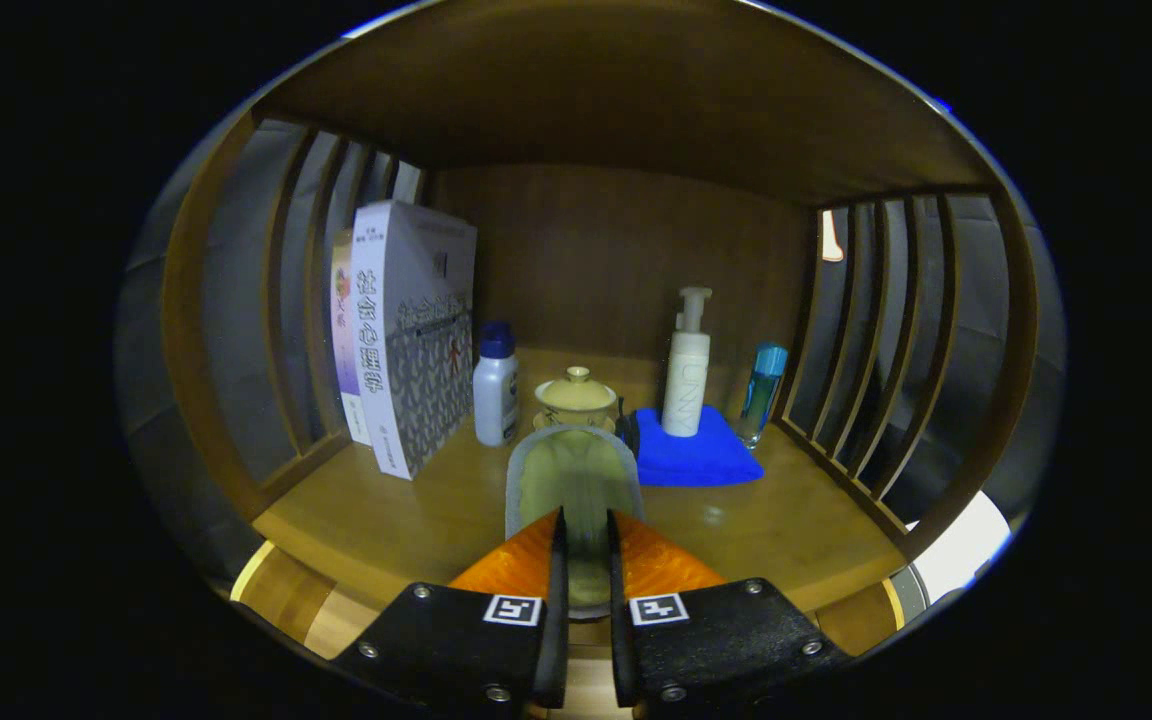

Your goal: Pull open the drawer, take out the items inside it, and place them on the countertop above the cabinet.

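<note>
I'm holding my gripper low in the frame's centre, its fingers pinching a flat grey-rimmed green pad standing on edge between them, above the wooden countertop. Just beyond it, mid-frame, a yellow lidded ceramic cup is sitting beside a white blue-capped bottle; right of centre, a white pump bottle is standing on a folded blue cloth.

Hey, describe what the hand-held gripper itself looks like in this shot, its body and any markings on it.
The hand-held gripper has two blocky black mounts, one per finger, each fastened with small silver screws. On top of each mount sits a small square black-and-white fiducial tag. From the mounts two wedge-shaped fingers taper forward to thin inner edges that run parallel. No cables or sleeve are visible.
</note>
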A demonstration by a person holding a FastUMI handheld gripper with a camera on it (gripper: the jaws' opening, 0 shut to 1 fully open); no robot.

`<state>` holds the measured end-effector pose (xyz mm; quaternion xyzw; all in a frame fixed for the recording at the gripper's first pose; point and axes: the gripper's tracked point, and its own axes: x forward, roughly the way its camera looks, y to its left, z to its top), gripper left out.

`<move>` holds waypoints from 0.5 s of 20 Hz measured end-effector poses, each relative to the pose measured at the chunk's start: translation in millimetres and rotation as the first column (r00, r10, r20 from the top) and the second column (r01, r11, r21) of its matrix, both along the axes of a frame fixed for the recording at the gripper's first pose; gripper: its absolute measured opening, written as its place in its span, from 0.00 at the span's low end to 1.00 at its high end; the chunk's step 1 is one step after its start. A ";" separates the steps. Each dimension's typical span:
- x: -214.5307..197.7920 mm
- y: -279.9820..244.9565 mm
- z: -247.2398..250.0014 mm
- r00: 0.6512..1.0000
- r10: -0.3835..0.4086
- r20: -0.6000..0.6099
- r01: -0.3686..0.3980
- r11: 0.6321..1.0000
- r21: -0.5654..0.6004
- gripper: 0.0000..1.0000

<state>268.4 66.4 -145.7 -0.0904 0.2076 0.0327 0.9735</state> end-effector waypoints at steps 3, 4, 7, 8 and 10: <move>11.0 -3.8 4.2 1.000 -0.025 0.016 0.024 0.999 0.032 0.21; 17.9 -8.0 1.5 0.999 -0.039 0.013 0.038 0.999 0.034 0.22; 32.8 -7.3 -9.8 1.000 -0.031 0.003 0.031 0.999 0.042 0.26; 34.1 -9.1 -8.8 0.999 -0.036 0.008 0.036 0.998 0.041 0.27; 28.9 -5.3 -5.6 1.000 -0.011 0.025 0.010 0.999 0.044 0.30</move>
